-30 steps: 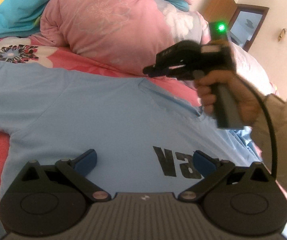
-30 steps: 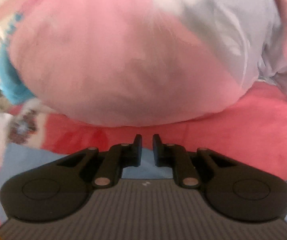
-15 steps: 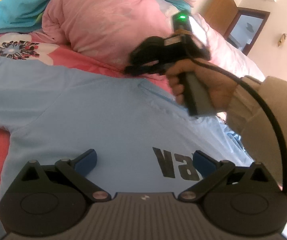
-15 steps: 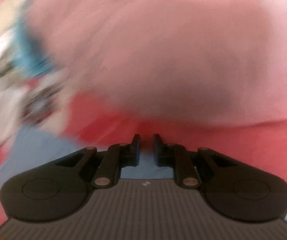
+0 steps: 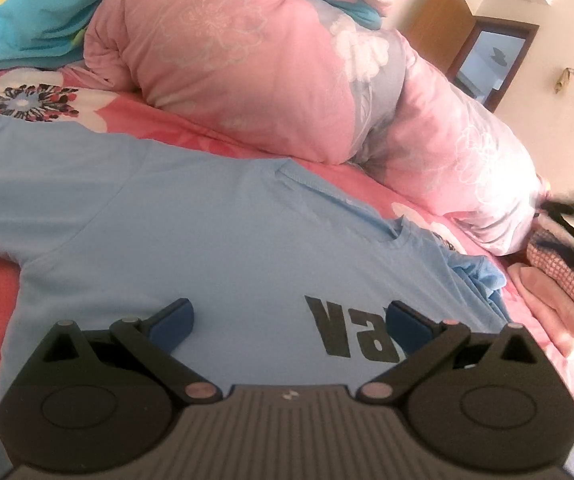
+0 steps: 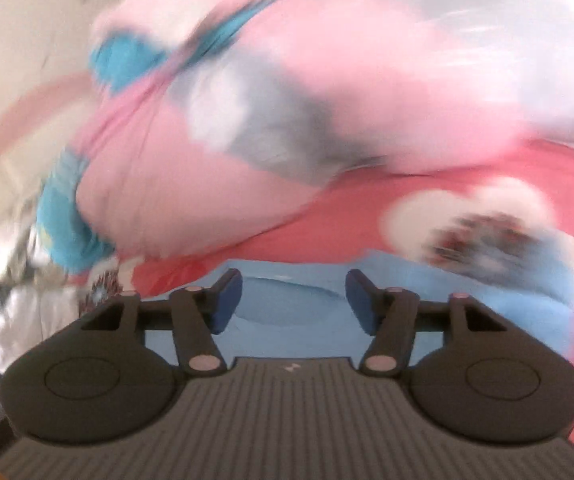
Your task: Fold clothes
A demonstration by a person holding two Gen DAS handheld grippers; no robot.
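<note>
Both wrist views low, close over blue shirt (image 5: 207, 240), facing pink duvet (image 5: 247, 60), sharing both

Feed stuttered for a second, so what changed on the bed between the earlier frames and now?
The right gripper swung from above the collar off to the right edge of the left wrist view, and its jaws have just been opening, nothing between them. The left gripper stayed open over the light blue T-shirt, which lies spread as before.

Right tongs (image 6: 293, 302) swung from over blue shirt (image 5: 207, 248) to right edge; jaws just opened, nothing between.
</note>
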